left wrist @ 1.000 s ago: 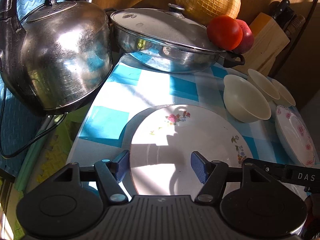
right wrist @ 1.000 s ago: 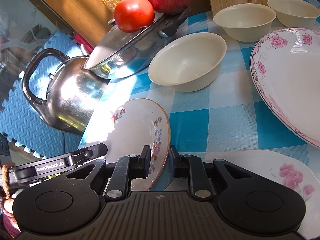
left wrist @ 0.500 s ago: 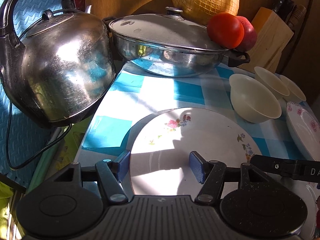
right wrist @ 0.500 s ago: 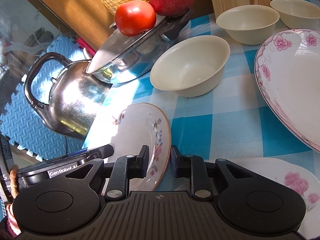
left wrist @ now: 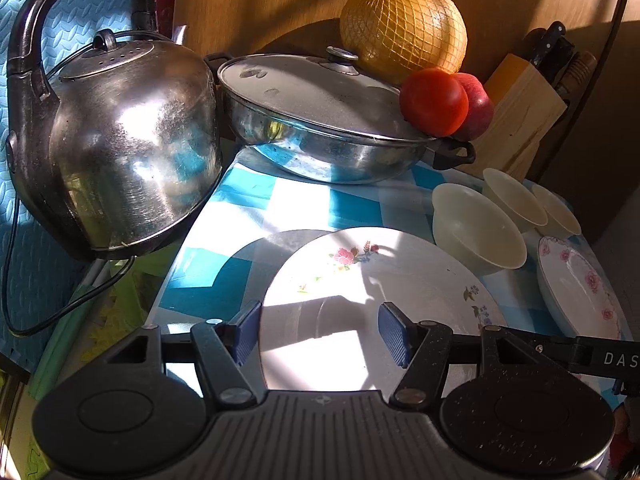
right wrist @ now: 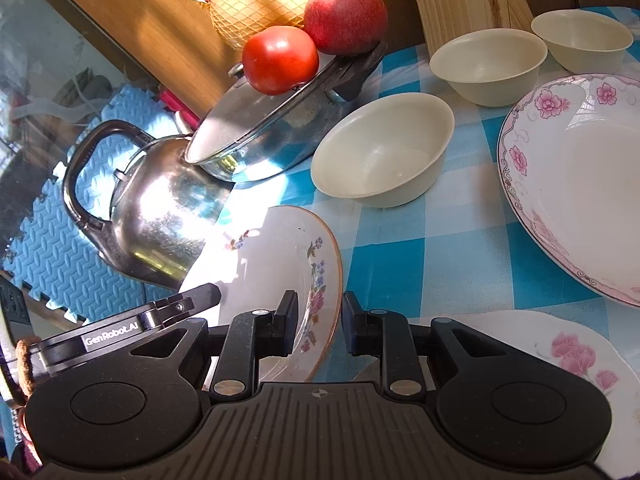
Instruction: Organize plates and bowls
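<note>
Two black plastic grippers: the left gripper (left wrist: pixel 320 334) carries blue ribbed pads (left wrist: pixel 394 334), the right gripper (right wrist: pixel 320 322) black ones, silver pivot screws (right wrist: pixel 229 387) at six o'clock.

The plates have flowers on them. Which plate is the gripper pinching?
The plate with the gold rim, beside the kettle. The right gripper straddles its edge. The two pink-flowered plates lie untouched.

Glossy glazed plate (left wrist: pixel 400 276), shiny metal kettle (left wrist: pixel 132 148)

The left black two-finger gripper with blue pads (left wrist: pixel 320 334) has its jaws spread wide, while the right black two-finger gripper (right wrist: pixel 320 328) shows a narrow gap.
</note>
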`<state>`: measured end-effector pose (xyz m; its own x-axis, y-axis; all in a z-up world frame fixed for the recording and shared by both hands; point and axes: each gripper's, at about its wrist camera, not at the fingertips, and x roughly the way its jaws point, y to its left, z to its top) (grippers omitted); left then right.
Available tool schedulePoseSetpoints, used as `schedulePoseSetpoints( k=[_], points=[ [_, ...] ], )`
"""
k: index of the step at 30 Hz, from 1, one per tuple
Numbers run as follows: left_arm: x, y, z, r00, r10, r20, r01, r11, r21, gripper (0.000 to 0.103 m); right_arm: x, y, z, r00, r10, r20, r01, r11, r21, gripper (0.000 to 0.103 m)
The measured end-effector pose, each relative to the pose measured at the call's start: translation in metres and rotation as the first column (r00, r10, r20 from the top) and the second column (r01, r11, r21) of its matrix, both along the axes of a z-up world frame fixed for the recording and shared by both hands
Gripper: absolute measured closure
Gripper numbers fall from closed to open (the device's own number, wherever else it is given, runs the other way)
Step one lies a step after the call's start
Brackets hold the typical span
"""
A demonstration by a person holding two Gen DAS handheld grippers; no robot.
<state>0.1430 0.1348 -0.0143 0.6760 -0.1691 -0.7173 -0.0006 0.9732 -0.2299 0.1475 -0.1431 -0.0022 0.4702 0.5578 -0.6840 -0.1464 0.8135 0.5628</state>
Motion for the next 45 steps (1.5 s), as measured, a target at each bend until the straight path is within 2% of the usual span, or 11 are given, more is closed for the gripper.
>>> schedulePoseSetpoints(
  k=[15,23,31,45],
  points=[
    [-0.007,-0.023,0.008,0.997,-0.073,0.02,0.073,0.997,-0.004,0.048,-0.02,-0.023,0.017,0.999,-0.036,0.036,0.037,0.999,-0.02,0.072],
    [-0.015,-0.041,0.012,0.99,-0.14,0.028,0.141,0.99,-0.014,0.048,-0.041,-0.044,0.024,0.996,-0.078,0.049,0.08,0.996,-0.029,0.072],
    [-0.028,-0.068,0.018,0.972,-0.23,0.052,0.231,0.973,-0.008,0.048,-0.072,-0.072,0.029,0.987,-0.148,0.055,0.15,0.988,-0.031,0.072],
    [-0.049,-0.107,0.013,0.936,-0.35,0.033,0.349,0.937,0.025,0.048,-0.115,-0.099,0.024,0.969,-0.244,0.044,0.247,0.967,-0.062,0.072]
  ],
)
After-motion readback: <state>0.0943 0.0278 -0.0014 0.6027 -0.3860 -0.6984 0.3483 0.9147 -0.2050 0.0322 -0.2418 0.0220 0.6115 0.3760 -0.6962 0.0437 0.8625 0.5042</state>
